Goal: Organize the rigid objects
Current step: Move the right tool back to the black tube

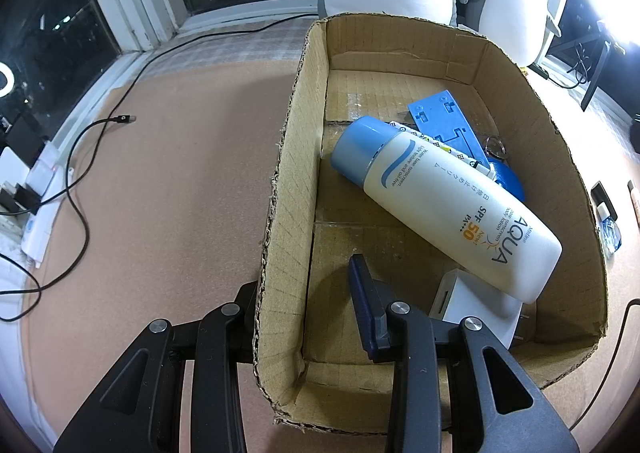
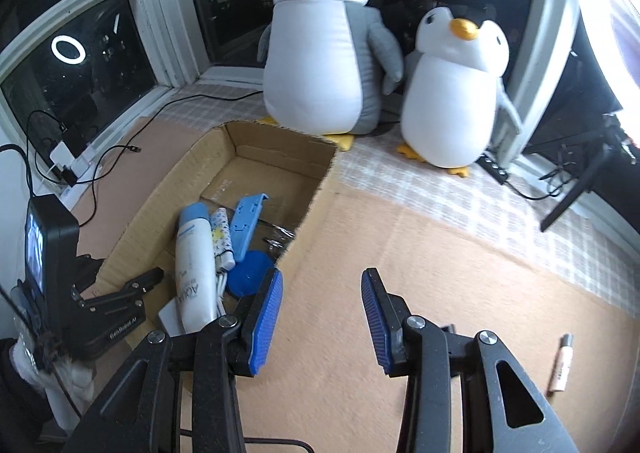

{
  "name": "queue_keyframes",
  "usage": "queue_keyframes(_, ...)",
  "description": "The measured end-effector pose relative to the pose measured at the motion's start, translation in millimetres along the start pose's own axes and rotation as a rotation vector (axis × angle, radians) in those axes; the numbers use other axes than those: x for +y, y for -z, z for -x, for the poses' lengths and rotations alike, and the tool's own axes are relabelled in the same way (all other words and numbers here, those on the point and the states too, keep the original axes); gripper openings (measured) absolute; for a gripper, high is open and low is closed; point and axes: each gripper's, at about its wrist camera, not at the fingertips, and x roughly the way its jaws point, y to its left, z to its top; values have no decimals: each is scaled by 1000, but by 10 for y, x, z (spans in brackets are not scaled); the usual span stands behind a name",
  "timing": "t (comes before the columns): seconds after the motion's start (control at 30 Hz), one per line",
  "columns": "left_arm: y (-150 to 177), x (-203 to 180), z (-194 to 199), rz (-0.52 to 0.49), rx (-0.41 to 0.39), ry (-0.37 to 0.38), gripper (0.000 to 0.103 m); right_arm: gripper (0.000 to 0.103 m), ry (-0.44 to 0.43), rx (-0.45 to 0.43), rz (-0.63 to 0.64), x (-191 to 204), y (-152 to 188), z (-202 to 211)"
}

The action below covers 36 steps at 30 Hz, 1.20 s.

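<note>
A cardboard box point(image 1: 296, 157) point(image 2: 280, 141) lies on the tan mat. In it are a white sunscreen bottle point(image 1: 440, 197) point(image 2: 194, 265) with a blue cap, a blue plastic plate point(image 1: 444, 117) point(image 2: 248, 221), a patterned tube point(image 2: 222, 237), a round blue lid point(image 1: 510, 181) point(image 2: 250, 273), a key ring point(image 1: 496, 145) and a white charger point(image 1: 476, 305). My left gripper point(image 1: 308, 293) straddles the box's left wall, one finger inside and one outside, and looks shut on the wall. My right gripper point(image 2: 322, 313) is open and empty over the mat, right of the box. A small beige tube point(image 2: 562, 363) lies at the right.
Two plush penguins point(image 2: 320, 37) point(image 2: 452, 93) stand behind the box by the window. Black cables point(image 1: 80, 157) and a power strip point(image 1: 40, 213) lie at the left. A small dark and blue item point(image 1: 606, 213) lies right of the box.
</note>
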Motion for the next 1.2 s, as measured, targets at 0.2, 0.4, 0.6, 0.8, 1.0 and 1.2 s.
queue_keyframes(0.2, -2, 7, 3, 0, 0, -2, 33, 38, 21, -3, -6, -101, 57, 113)
queue_keyframes(0.4, -1, 15, 7, 0, -1, -5, 33, 38, 33, 11, -52, -316, 208, 140)
queue_keyframes(0.6, 1, 12, 6, -2, -2, -4, 33, 38, 62, 45, -112, -596, 431, 104)
queue_keyframes(0.8, -1, 15, 11, -5, -4, -5, 33, 38, 91, 78, -161, -855, 633, 54)
queue_keyframes(1.0, 0, 14, 10, -5, -4, -5, 33, 38, 108, 118, -193, -1080, 782, -44)
queue_keyframes(1.2, -3, 20, 9, -5, -4, -7, 33, 38, 95, 147, -215, -1200, 823, -174)
